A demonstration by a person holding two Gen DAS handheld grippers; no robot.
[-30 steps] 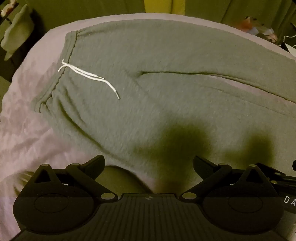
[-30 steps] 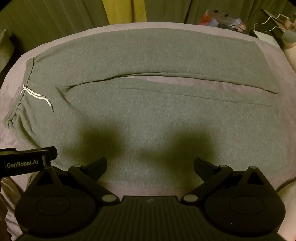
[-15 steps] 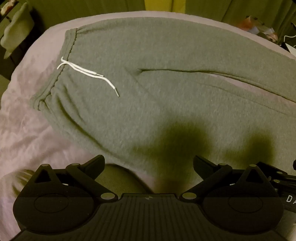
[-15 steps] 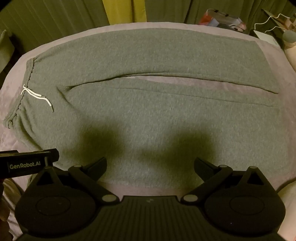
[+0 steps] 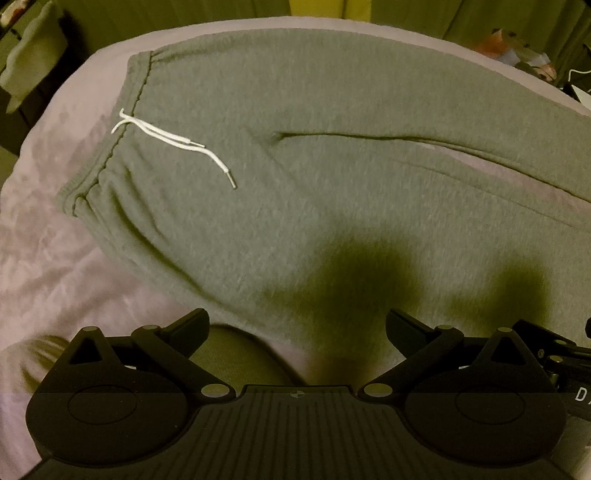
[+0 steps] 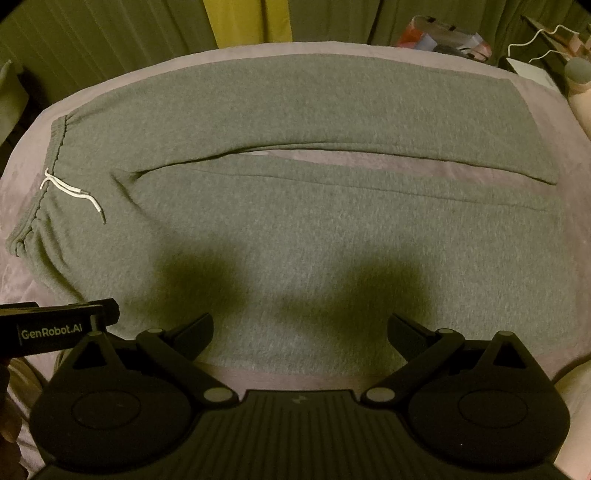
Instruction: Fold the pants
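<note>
Grey sweatpants (image 6: 295, 221) lie spread flat on a pale pink bed sheet (image 6: 554, 118), waistband at the left, both legs running to the right with a thin gap between them. A white drawstring (image 5: 173, 142) lies on the front near the waistband (image 5: 107, 162); it also shows in the right wrist view (image 6: 74, 194). My left gripper (image 5: 295, 325) is open and empty above the near edge of the pants by the hip. My right gripper (image 6: 299, 328) is open and empty above the near leg's edge. The left gripper's body (image 6: 55, 326) shows at the left of the right wrist view.
Green curtains (image 6: 110, 33) hang behind the bed. Clutter and boxes (image 6: 443, 40) sit at the far right, with a white wire hanger (image 6: 546, 40). A dark chair with cloth (image 5: 26, 66) stands at the far left. Bare sheet (image 5: 55, 258) lies left of the waistband.
The left wrist view has shifted slightly, the waistband sliding a little left and up. The right gripper has barely moved. Both grippers stay open.
</note>
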